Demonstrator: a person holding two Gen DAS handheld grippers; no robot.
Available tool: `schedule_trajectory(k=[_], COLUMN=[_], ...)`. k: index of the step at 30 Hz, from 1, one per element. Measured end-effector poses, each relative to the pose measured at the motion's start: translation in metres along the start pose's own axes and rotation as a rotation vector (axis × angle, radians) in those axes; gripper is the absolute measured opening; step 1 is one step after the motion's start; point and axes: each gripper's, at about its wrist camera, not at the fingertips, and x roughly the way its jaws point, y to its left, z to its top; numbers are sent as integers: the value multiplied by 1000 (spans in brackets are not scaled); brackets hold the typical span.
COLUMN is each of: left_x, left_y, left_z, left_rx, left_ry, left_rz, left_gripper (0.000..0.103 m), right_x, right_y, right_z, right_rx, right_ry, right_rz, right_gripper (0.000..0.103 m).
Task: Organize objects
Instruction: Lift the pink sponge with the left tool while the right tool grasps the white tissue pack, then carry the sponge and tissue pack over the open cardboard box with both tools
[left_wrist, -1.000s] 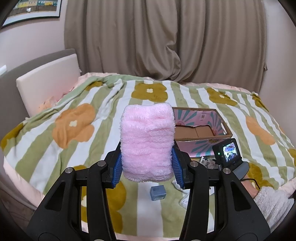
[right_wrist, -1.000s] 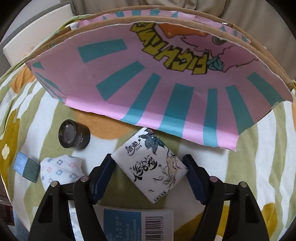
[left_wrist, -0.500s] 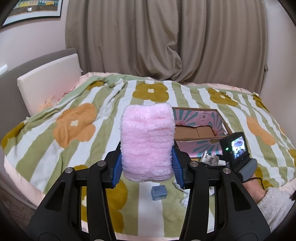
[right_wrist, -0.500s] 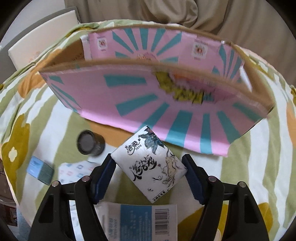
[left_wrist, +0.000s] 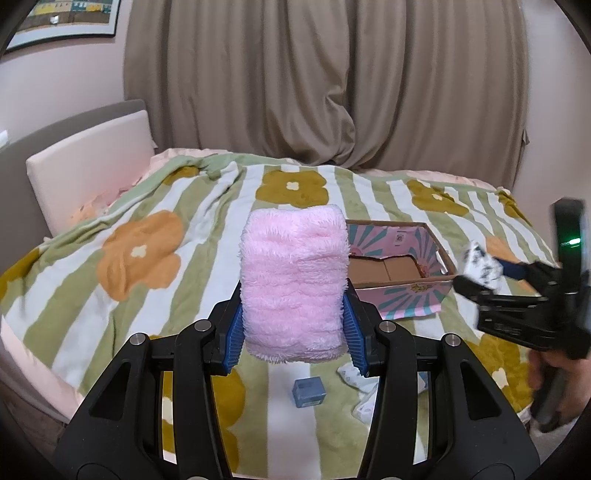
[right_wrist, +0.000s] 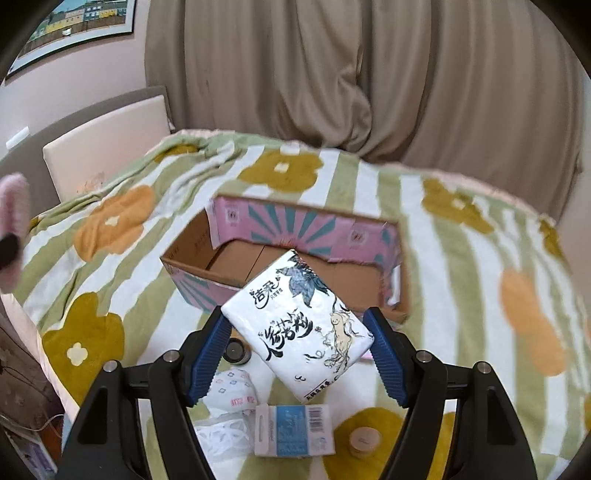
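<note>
My left gripper (left_wrist: 293, 332) is shut on a fluffy pink rolled towel (left_wrist: 293, 280) and holds it up above the bed. My right gripper (right_wrist: 297, 350) is shut on a white tissue pack (right_wrist: 299, 325) with black Chinese lettering, held above the near edge of the open pink-and-teal cardboard box (right_wrist: 229, 214). The box (left_wrist: 413, 295) also shows in the left wrist view, to the right of the towel, with the right gripper (left_wrist: 491, 271) and tissue pack (left_wrist: 480, 264) beside it. The box floor looks bare.
On the striped floral blanket (right_wrist: 110, 229) near the front lie a small blue box (left_wrist: 308, 391), a floral pouch (right_wrist: 232, 387), a black round lid (right_wrist: 234, 349), a blue-and-white card pack (right_wrist: 293, 430), a lace item (right_wrist: 221, 439) and a wooden cap (right_wrist: 364, 439). Curtains hang behind.
My right gripper has lifted the tissue pack up off the blanket and now looks down into the box. My left gripper holds the towel still.
</note>
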Motion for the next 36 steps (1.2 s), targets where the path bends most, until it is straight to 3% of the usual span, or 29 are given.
schedule_trajectory(k=[4,6,9,13,14,28,36], left_x=[1,1,1,0,0,12,36], left_y=[-5,-8,-12,-15,-15,-24,-38], left_z=[1,2,3,3,4,15,38], left_rx=[12,18,26,34,35,78,137], left_ry=[-2,-3,-4,-6,-5,22,34], left_rz=[-21,-34,-51,-67,-69,-101,-116], left_gripper=[42,42,42,42,42,42,42], right_x=[-39,-52,-64,-69,-68,-61,-45], right_y=[0,-1,-1,-5,-6,-8,-20], right_z=[2,0,-5,-12,-12,-5,18], right_rx=[20,64,85,124,187,205,194], right_ry=[-29,-33,-36,-30,-24,-17,1], right_rz=[-8,-79,-130,-135,-209,-229,-238], right_gripper=[69,69,69,69,69,69,69])
